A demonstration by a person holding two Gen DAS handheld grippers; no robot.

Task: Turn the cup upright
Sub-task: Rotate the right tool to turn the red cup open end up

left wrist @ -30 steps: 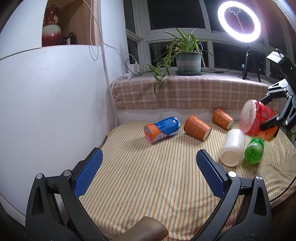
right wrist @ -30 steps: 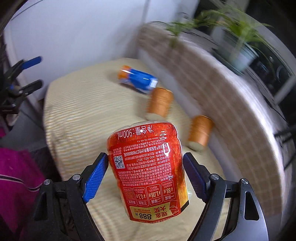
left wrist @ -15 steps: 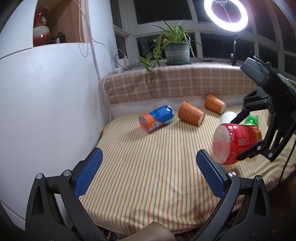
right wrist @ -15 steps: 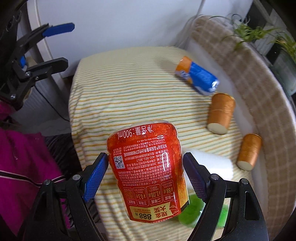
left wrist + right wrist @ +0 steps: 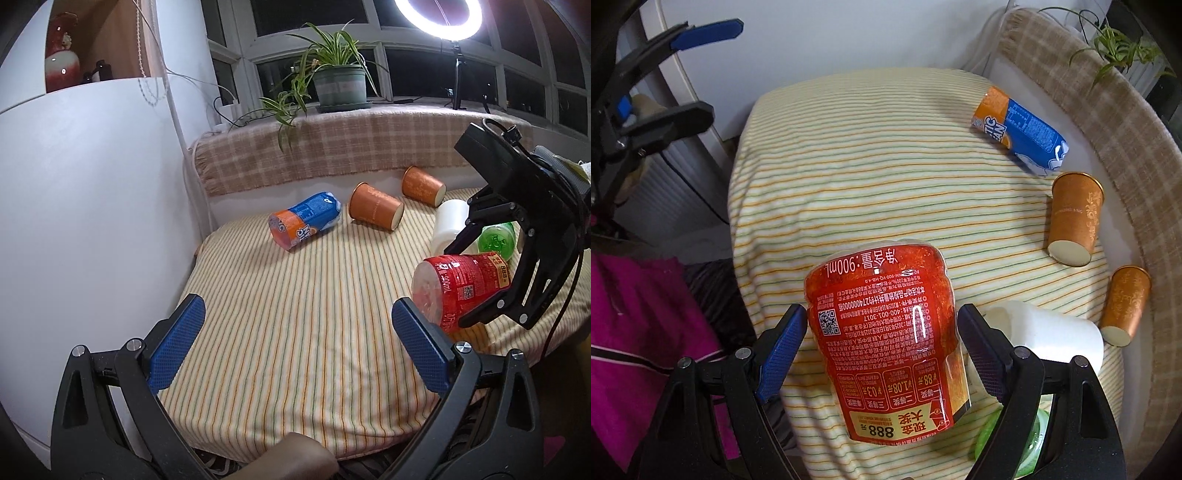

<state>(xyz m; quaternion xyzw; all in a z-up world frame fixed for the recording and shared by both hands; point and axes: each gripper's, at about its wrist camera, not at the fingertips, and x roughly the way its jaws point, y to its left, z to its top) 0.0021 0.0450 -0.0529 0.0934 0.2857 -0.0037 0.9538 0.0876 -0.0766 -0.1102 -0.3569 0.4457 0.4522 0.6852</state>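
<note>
My right gripper (image 5: 882, 332) is shut on a red labelled cup (image 5: 886, 328), held on its side above the striped table (image 5: 849, 166), base pointing away from me. In the left wrist view the red cup (image 5: 461, 284) hangs near the table's right front, in the right gripper (image 5: 476, 288). My left gripper (image 5: 295, 332) is open and empty over the table's front edge. It also shows in the right wrist view (image 5: 657, 74) at the upper left.
Lying on the table: a blue-orange cup (image 5: 304, 219), two brown paper cups (image 5: 375, 211) (image 5: 423, 185), a white cup (image 5: 448, 225) and a green cup (image 5: 496, 238). A plaid-covered ledge (image 5: 351, 155) with a potted plant (image 5: 338, 85) runs behind. A white cabinet (image 5: 92, 203) stands left.
My right gripper has carried the red cup down and toward the table's front, turning with it. The left gripper has shifted slightly and stays open.
</note>
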